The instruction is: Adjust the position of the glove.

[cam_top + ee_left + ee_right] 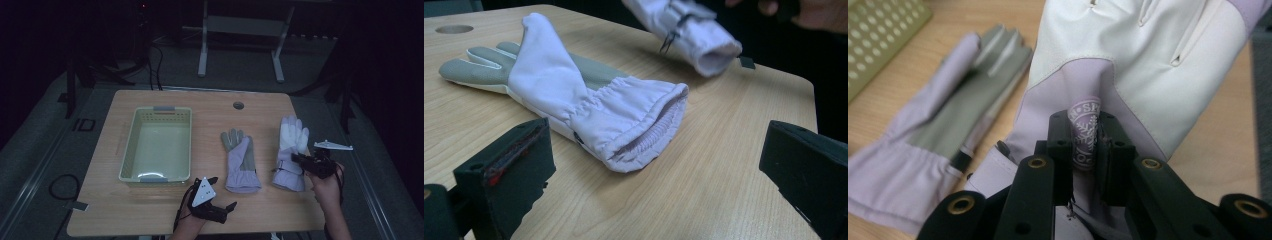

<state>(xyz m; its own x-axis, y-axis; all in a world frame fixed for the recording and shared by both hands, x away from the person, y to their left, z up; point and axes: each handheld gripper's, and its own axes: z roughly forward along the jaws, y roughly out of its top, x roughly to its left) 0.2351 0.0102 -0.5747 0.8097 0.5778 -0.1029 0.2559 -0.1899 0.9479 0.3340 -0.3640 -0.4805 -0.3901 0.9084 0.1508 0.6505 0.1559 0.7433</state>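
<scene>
The right claw (1084,145) is pinching shut on a fold of fabric with a printed snowflake badge, gathered up from the back of the white-and-lilac ski glove (1148,65); the pads are pressing on it from both sides. That glove is running away from the claw lengthwise, cuff nearest the person's hand and fingers pointing toward the far edge of the bench (150,210). In the left gripper view its cuff looks to be lifting clear of the wood.

Off to the right claw's left, the second glove (240,162) is lying flat, palm patch up, on the same long axis, fingers away, cuff toward the person. The left claw (649,200) is waiting just short of that cuff, jaws standing wide apart with nothing between them.

Further left again, the pale yellow-green basket (129,150) is sitting with nothing in it. To my eye the job is only starting: one glove gripped, none stowed, both left to carry over.
</scene>
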